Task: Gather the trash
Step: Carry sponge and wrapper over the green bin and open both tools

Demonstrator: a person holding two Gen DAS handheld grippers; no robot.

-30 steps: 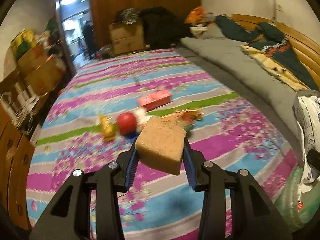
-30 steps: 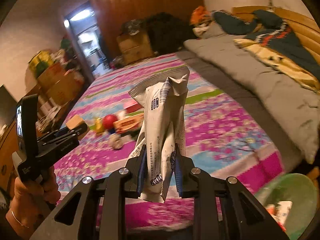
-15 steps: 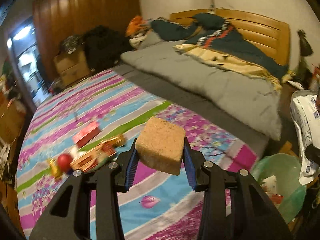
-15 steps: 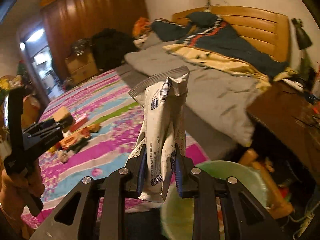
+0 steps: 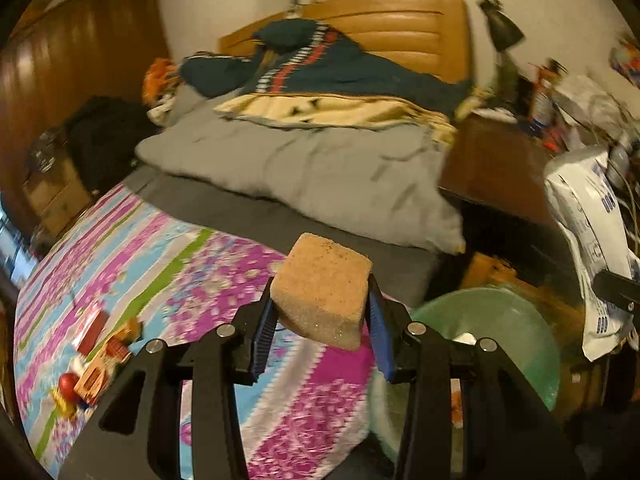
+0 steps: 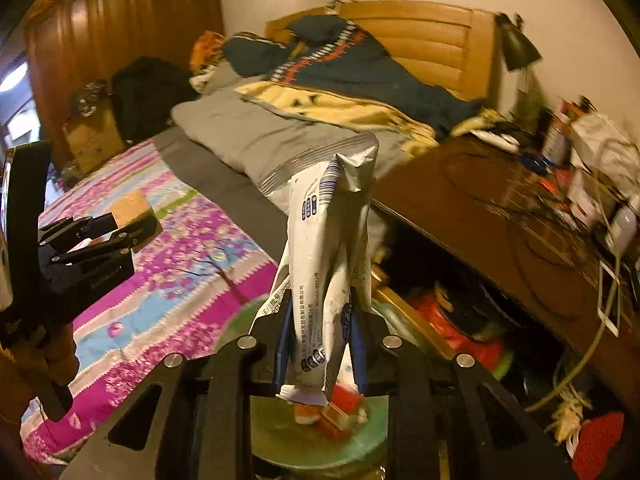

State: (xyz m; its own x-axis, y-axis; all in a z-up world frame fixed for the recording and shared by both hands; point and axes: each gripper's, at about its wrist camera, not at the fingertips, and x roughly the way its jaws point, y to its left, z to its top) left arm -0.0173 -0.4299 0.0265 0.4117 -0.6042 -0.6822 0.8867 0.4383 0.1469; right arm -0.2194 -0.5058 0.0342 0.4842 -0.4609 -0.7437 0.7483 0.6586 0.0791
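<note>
the left claw point(image 5: 320, 312) was clamped on a tan porous sponge block point(image 5: 322, 288), short of the round green plastic bin point(image 5: 500, 320); released early, it could have dropped onto the bed. the right claw point(image 6: 318, 344) gripped a crumpled white foil wrapper point(image 6: 328, 248) above the bin.

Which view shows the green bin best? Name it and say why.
The left wrist view. There the green bin shows most of its round rim and inside beside the bed, cut only by the left gripper holding the sponge block. In the right wrist view the right gripper and white wrapper cover most of it.
</note>
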